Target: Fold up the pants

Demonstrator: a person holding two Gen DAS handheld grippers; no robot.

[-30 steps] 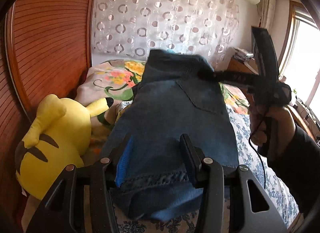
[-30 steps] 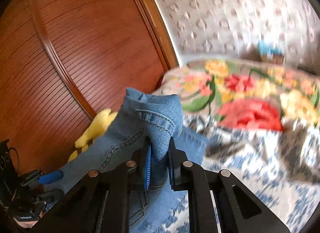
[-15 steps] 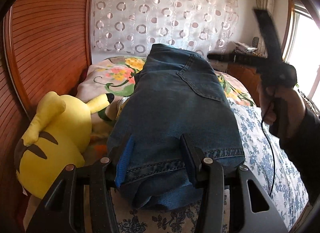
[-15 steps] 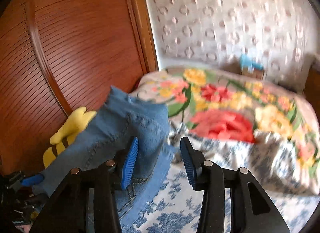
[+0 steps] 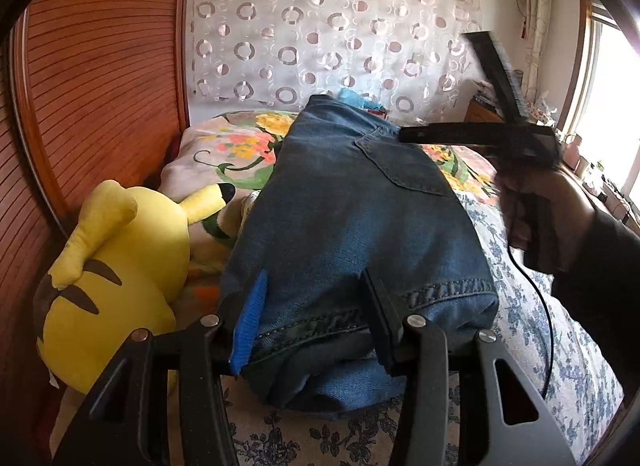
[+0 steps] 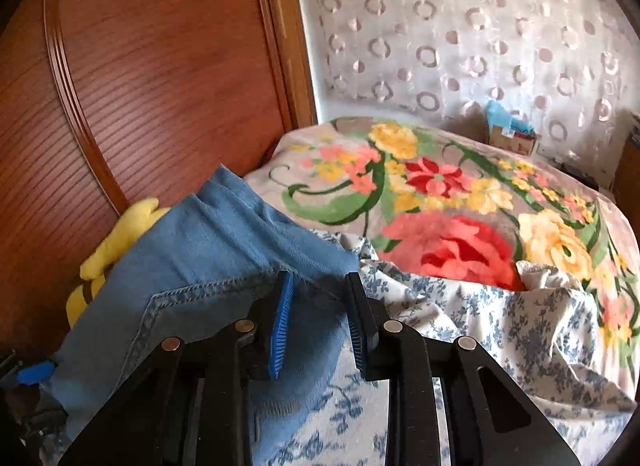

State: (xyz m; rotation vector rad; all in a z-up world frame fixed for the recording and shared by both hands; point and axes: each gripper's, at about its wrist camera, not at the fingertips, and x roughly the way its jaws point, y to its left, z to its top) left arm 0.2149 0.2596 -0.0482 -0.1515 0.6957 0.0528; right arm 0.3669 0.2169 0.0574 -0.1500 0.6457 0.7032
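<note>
The folded blue denim pants lie on the bed, back pocket up. My left gripper is open, its jaws spread around the near hem of the pants without pinching them. In the right wrist view the pants lie at the lower left. My right gripper is open and empty, just above the pants' far edge. In the left wrist view the right gripper is seen side-on over the pants' far right corner, held by a hand.
A yellow plush toy lies left of the pants against the wooden headboard. A floral blanket and blue-flowered sheet cover the bed. A small box sits by the curtained wall.
My right gripper let go of the pants' corner, opened and lifted off. The pants dropped flat onto the bed. My left gripper stayed open around the hem.
</note>
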